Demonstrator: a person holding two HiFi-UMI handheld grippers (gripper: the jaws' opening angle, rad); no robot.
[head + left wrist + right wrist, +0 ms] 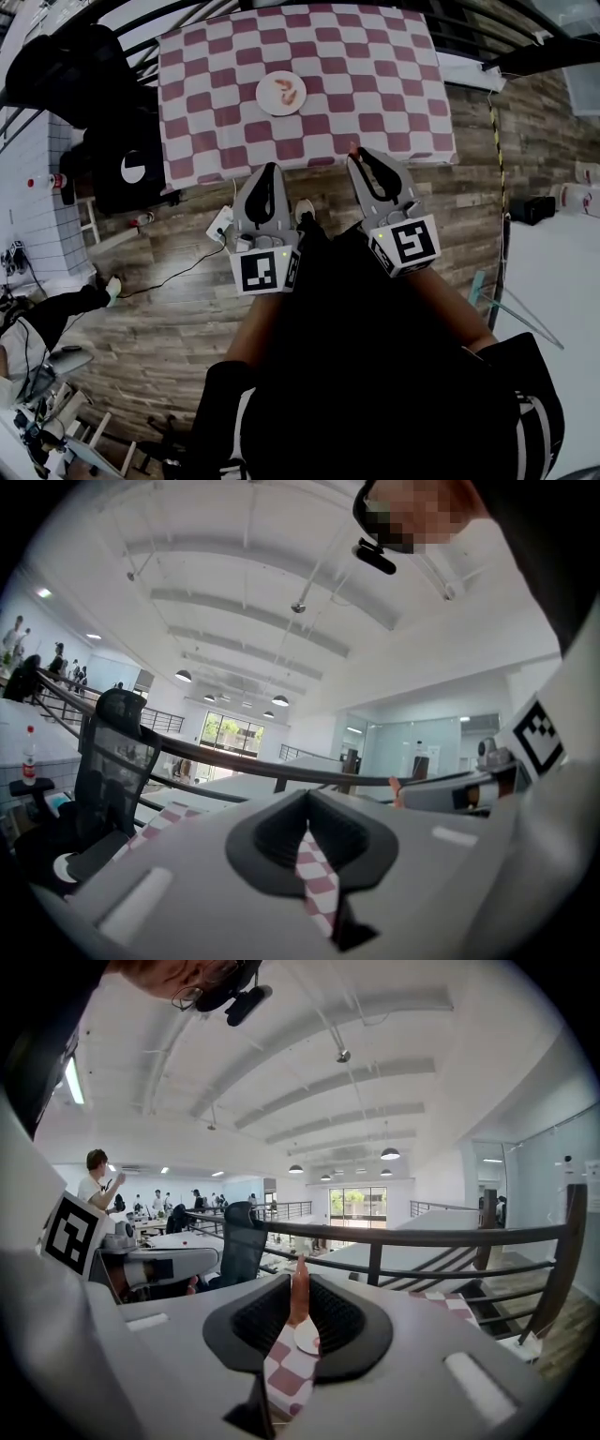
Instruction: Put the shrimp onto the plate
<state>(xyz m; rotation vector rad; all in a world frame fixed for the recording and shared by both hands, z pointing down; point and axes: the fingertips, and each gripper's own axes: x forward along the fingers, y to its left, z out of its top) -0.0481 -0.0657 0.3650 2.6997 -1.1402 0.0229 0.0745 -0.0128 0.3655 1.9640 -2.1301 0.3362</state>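
Left grey gripper (pixel 271 171) jaws closed, empty; right grey gripper (pixel 357 156) jaws pinching one orange shrimp (pixel 298 1290). Two more shrimp (pixel 290 95) on one round white plate (pixel 267 102).

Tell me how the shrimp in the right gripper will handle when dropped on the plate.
The shrimp stands thin between the shut jaws of the right gripper: probably light, perhaps slightly bendy. The plate looks flat and low-rimmed, so it might slide if dropped hard.

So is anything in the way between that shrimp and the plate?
No, nothing that I can see. The right gripper holds the shrimp in its fingers near the front edge of the checkered tablecloth. Only bare cloth lies between it and the plate.
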